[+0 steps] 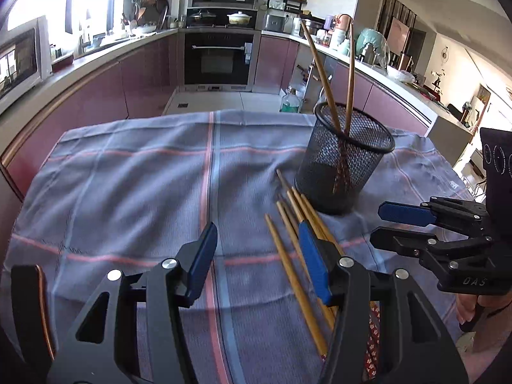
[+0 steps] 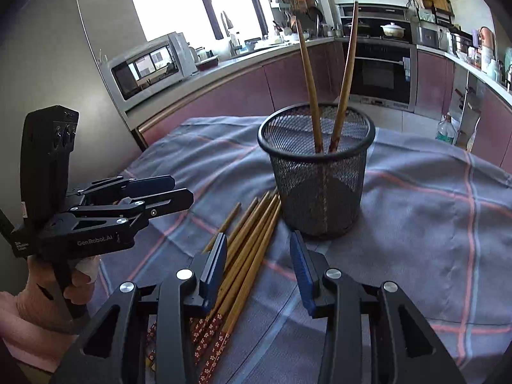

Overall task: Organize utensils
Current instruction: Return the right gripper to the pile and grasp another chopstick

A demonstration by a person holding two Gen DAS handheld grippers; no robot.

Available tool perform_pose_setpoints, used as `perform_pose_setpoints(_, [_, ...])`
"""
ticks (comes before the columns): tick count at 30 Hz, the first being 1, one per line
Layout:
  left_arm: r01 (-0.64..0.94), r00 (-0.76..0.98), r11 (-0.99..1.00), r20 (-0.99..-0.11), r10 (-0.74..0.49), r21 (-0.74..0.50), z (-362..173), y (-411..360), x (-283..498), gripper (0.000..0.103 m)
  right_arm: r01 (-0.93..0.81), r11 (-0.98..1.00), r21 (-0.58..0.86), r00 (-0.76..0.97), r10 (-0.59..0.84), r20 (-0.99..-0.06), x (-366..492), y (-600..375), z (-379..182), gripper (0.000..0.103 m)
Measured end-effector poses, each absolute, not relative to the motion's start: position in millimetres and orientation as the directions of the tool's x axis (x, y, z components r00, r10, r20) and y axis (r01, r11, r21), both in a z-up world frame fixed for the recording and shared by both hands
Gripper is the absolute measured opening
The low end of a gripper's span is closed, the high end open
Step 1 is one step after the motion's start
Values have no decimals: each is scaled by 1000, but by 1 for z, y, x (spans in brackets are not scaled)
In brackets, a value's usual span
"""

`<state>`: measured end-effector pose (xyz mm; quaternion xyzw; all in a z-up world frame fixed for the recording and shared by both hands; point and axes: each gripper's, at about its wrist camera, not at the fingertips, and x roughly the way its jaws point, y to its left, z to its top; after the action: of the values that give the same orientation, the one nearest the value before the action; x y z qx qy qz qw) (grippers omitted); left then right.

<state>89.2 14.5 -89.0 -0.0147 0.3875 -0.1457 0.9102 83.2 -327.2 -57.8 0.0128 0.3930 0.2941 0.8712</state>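
A black mesh cup [image 1: 345, 166] [image 2: 320, 192] stands on the blue checked cloth [image 1: 128, 192] [image 2: 416, 224], with two chopsticks [image 1: 320, 73] [image 2: 308, 73] leaning upright inside it. Several loose bamboo chopsticks [image 1: 290, 275] [image 2: 252, 249] with red patterned ends lie on the cloth in front of the cup. My left gripper [image 1: 256, 233] [image 2: 184, 188] is open just left of the pile, its right finger over the sticks. My right gripper [image 2: 257, 240] [image 1: 377, 222] hangs open above the pile, nothing pressed between its pads.
The cloth covers a small table whose far edge drops to the kitchen floor. Purple cabinets and counters curve around, with an oven [image 1: 217, 60] at the back and a microwave [image 2: 144, 67] on the left counter. A person's hand [image 2: 80, 278] holds the left gripper's handle.
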Motion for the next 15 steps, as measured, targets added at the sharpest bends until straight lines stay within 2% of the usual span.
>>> perform_pose_setpoints(6, [279, 630, 952, -724, -282, -128, -103, 13, 78, 52, -471, 850, 236, 485, 473, -735, 86, -318, -78, 38])
perform_pose_setpoints(11, [297, 607, 947, -741, -288, -125, -101, -8, 82, 51, -462, 858, 226, 475, 454, -754, 83, -314, -87, 31])
perform_pose_setpoints(15, [306, 590, 944, -754, -288, -121, -104, -16, 84, 50, -464, 861, 209, 477, 441, -760, 83, -309, -89, 29])
